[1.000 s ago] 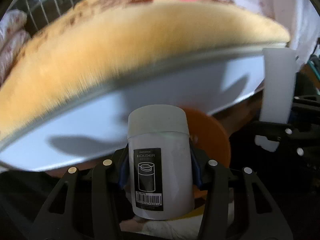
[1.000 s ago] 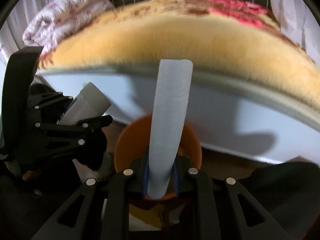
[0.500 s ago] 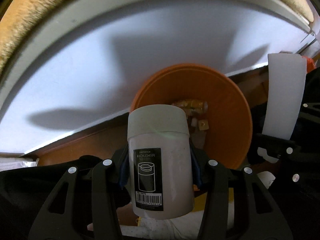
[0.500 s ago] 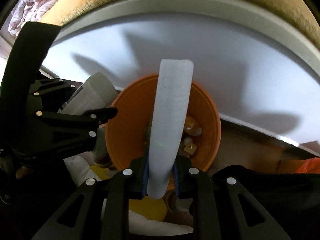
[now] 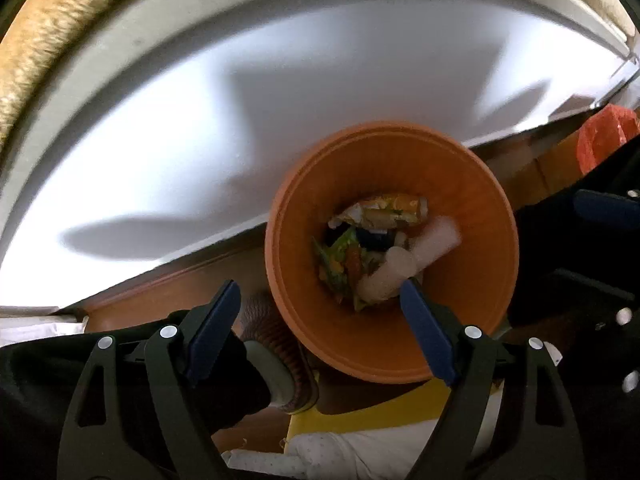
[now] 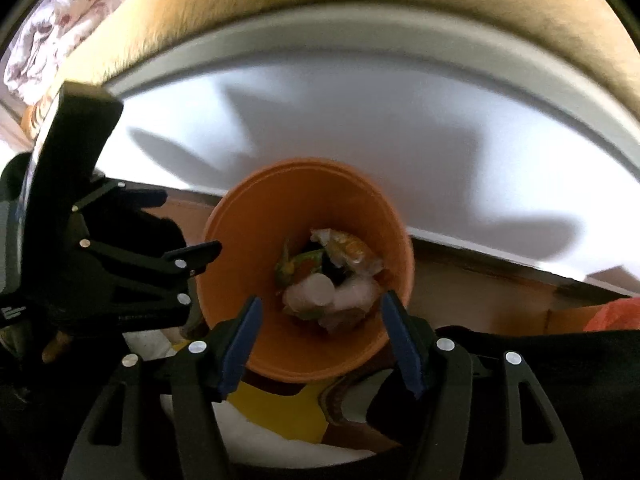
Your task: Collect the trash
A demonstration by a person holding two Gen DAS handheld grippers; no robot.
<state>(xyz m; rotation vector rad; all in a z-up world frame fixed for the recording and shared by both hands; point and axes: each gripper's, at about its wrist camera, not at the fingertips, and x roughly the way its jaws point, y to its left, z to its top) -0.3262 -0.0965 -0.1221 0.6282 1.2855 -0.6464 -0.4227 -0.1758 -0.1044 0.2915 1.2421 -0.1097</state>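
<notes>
Trash sits inside the round orange plastic bin [image 5: 492, 240], white cylinder [image 5: 384, 276] included; my left tongs [image 5: 320, 320] and right tongs [image 6: 320, 328] gape wide, empty; remaining litter unseen.

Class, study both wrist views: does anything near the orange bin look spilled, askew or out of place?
Nothing stands out. The orange bin stands upright by the white bed frame, with wrappers and the white cylinder lying inside it. No trash shows outside the rim. Both tools, left and right, are open and empty.

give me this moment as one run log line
left claw: open | right claw: open | white container, foam strip: in orange bin
</notes>
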